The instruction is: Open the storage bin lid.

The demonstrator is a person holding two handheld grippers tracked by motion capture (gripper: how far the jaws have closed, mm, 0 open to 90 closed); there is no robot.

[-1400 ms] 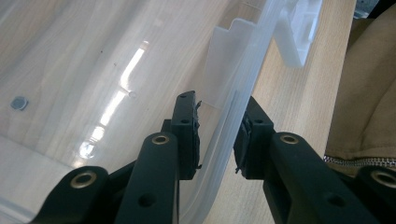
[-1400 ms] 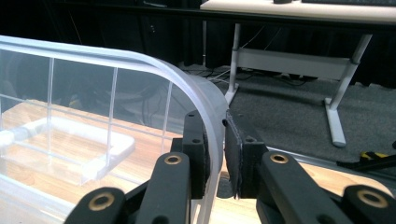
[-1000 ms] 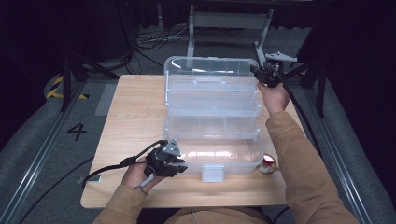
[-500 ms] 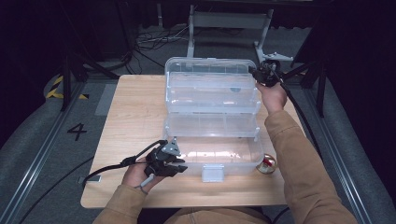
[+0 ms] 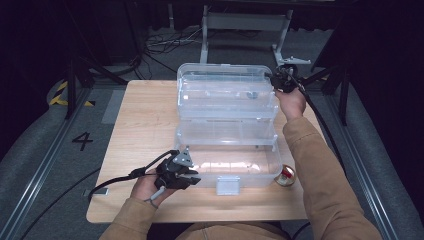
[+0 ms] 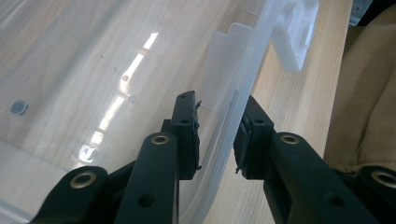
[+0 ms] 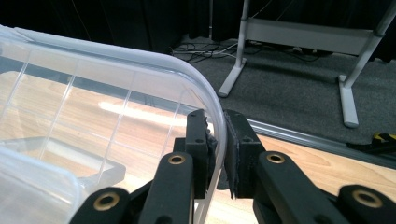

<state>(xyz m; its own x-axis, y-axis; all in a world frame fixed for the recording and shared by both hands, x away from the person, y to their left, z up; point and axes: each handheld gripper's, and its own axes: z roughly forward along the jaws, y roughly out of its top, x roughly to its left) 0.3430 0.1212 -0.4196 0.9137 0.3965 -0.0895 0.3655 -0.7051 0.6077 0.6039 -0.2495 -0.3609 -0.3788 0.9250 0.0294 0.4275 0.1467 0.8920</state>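
**Clear tiered box: thin rims are the only handholds**

We note the largest thing first: the clear plastic storage box (image 5: 227, 125) stands opened out on the wooden table (image 5: 140, 130), its tiers stepped upward and away from us. We judge it light for its bulk, stiff along the rims but springy in the wide walls, and slick, so a pinch on a flat panel would likely slide. The rolled rims give the surest hold, and both tools are on them.

The lid (image 7: 116, 60), the top and farthest tier, curves round at its corner. Our right gripper (image 5: 283, 79) has that corner rim (image 7: 219, 135) between its jaws, which stand nearly closed with the pads pressed to either side of the thin plastic. The rest of the lid runs off to the left of this tool.

The front wall (image 6: 233, 121) of the bottom tray passes between the jaws of our left gripper (image 5: 186, 176). These jaws stand part open, one inside the tray and one outside; the outer pad lies against the wall, the inner pad shows a gap, so we read this as straddling, not clamping. The white latch (image 6: 294, 32) sits farther along the same wall, ahead of the jaws.

A small red and gold object (image 5: 286, 175) lies on the table by the tray's right front corner, well apart from both tools.
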